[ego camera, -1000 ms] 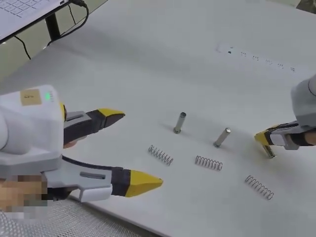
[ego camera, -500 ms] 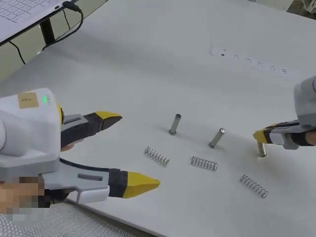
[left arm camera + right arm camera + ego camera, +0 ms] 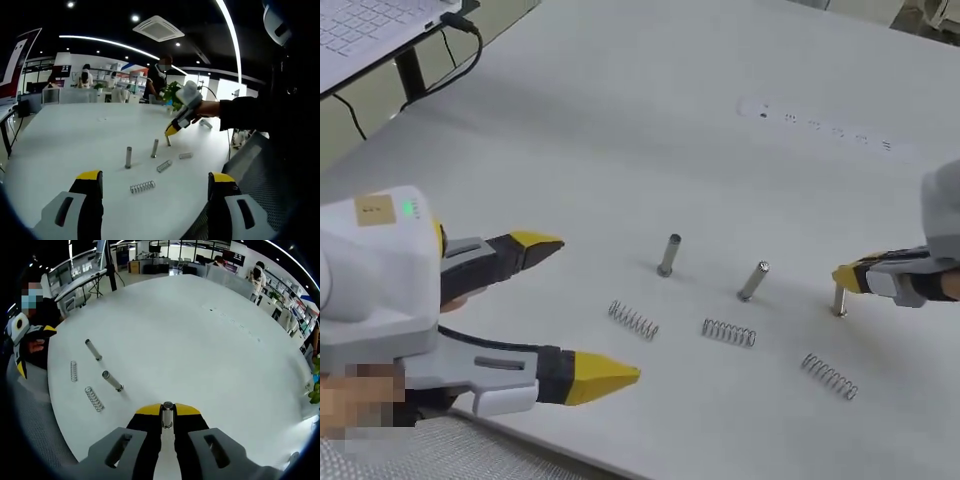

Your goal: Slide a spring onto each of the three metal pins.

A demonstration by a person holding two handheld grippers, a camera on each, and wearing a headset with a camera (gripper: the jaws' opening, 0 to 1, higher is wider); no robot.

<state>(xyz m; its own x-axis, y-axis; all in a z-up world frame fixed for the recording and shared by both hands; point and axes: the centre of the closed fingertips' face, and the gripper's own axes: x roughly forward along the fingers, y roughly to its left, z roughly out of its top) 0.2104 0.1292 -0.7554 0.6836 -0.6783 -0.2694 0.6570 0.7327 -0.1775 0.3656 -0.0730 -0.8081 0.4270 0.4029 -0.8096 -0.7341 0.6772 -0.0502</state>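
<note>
Three metal pins stand on the white table (image 3: pixel 620 150): a left pin (image 3: pixel 668 255), a middle pin (image 3: pixel 752 281) and a right pin (image 3: pixel 839 300). My right gripper (image 3: pixel 850 277) is shut on the right pin (image 3: pixel 167 409), whose top shows between the yellow tips (image 3: pixel 167 414). In front of the pins lie three springs (image 3: pixel 633 319), (image 3: pixel 729 333), (image 3: pixel 829 376). My left gripper (image 3: pixel 575 308) hovers open near the table's front edge, left of the springs, with nothing in it. Its own view shows the open jaws (image 3: pixel 156 177), the nearest spring (image 3: pixel 142 186) and the left pin (image 3: pixel 128 157).
A laptop (image 3: pixel 360 25) on a stand with a black cable (image 3: pixel 450 60) sits at the far left. A white power strip (image 3: pixel 820 125) lies at the back right. A grey mesh surface (image 3: pixel 440 455) is below the table's front edge. People stand in the background (image 3: pixel 157 75).
The head camera has shifted a little. My right gripper stays shut on the right pin, which now stands more upright. The left gripper remains open in about the same place.
</note>
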